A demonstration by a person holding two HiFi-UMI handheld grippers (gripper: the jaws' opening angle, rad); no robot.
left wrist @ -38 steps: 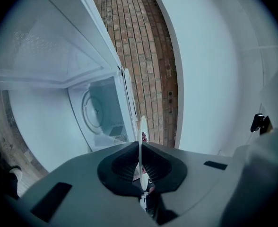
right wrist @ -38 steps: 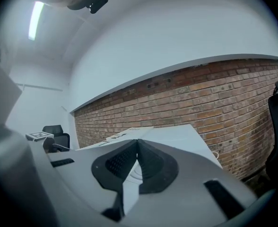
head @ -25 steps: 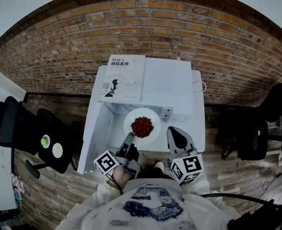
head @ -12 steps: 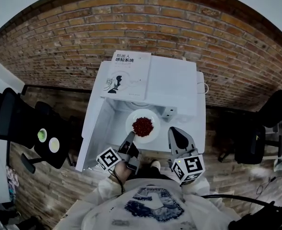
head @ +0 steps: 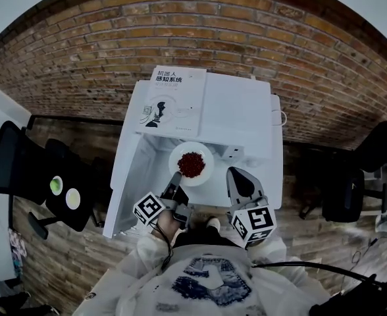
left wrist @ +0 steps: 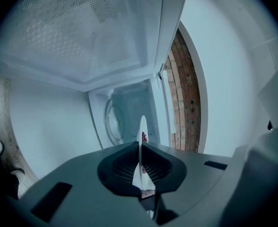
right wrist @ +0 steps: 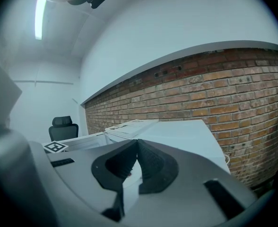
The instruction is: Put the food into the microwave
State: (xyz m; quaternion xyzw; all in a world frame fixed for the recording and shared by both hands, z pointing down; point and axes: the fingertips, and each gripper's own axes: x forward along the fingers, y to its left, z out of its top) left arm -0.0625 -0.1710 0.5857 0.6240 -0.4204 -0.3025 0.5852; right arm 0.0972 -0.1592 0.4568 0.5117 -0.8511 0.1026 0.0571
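Food [head: 191, 164], a red heap, lies in the middle of a white plate [head: 205, 174]. The plate hangs level at the mouth of the microwave [head: 239, 120], its far rim just under the front edge of the top. I judge it is kept level so the heap does not slide, and carried by the near rim so the plate goes in first. My left gripper [head: 176, 178] is clamped on that near rim. Its own view shows the plate edge-on between the jaws, aimed at the turntable [left wrist: 111, 122] inside the cavity. The door [head: 129, 176] stands swung wide to the left, clear of the path. My right gripper [head: 237, 176] hangs just beside the plate, jaws pressed together on nothing, apparently in reserve. A book [head: 170, 101] lies on the microwave's top. Against a second ago, the plate stands nearer the opening and the left gripper has followed it in; the right gripper has barely shifted. Placement is not yet done.
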